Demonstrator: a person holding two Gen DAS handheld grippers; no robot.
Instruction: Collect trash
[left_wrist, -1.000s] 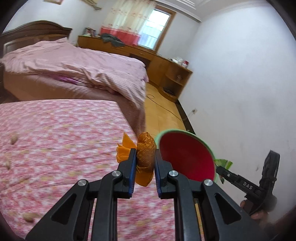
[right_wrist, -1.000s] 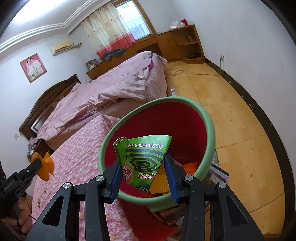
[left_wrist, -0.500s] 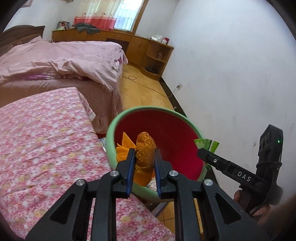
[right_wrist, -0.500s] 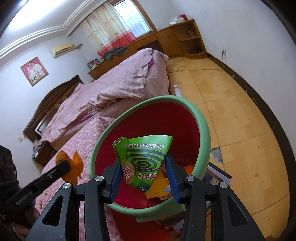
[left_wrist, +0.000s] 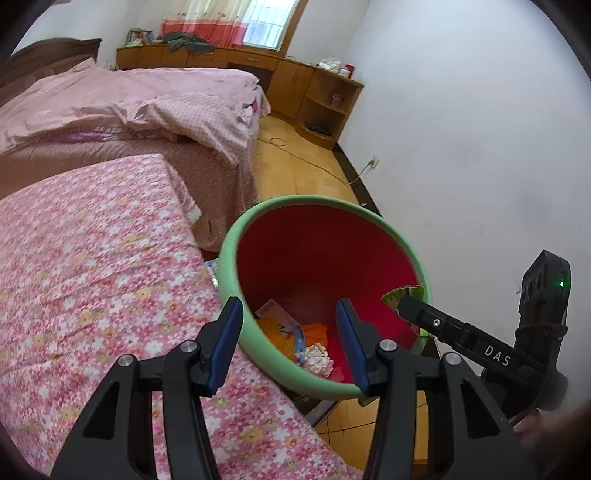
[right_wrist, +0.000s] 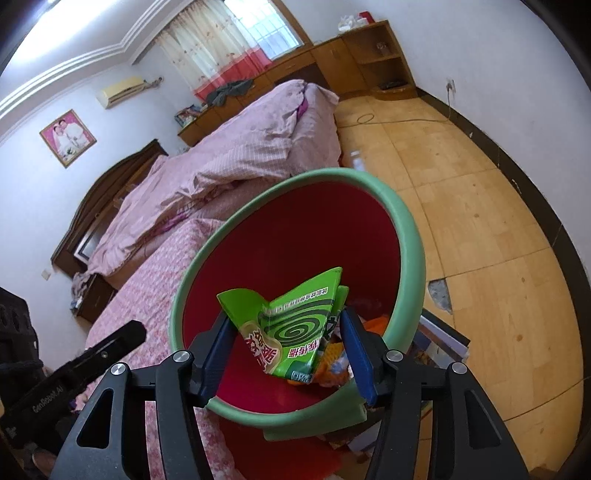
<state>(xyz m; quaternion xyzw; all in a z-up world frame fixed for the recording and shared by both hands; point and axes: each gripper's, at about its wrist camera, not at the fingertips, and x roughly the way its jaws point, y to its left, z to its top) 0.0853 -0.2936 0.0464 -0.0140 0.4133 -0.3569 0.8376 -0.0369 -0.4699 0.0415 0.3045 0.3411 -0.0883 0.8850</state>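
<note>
A red bin with a green rim (left_wrist: 229, 258) (right_wrist: 410, 236) stands beside the flowered table. My left gripper (left_wrist: 290, 325) is open and empty over the bin's near rim. Orange peel, paper and a white wad (left_wrist: 317, 360) lie at the bin's bottom. My right gripper (right_wrist: 288, 339) is over the bin with its jaws spread, and a flattened green mosquito-coil box (right_wrist: 291, 332) sits between them, tilted. The right gripper also shows in the left wrist view (left_wrist: 410, 306) at the bin's right rim.
The pink flowered tablecloth (left_wrist: 92, 277) lies left of the bin. A bed with pink bedding (left_wrist: 147, 99) stands beyond. Wooden floor (right_wrist: 461, 206) and a white wall (left_wrist: 461, 147) lie to the right. Books or papers (right_wrist: 439, 336) lie by the bin's base.
My left gripper has opened over the bin and the orange peel has dropped in. My right gripper's jaws have widened around the green box, which has tilted.
</note>
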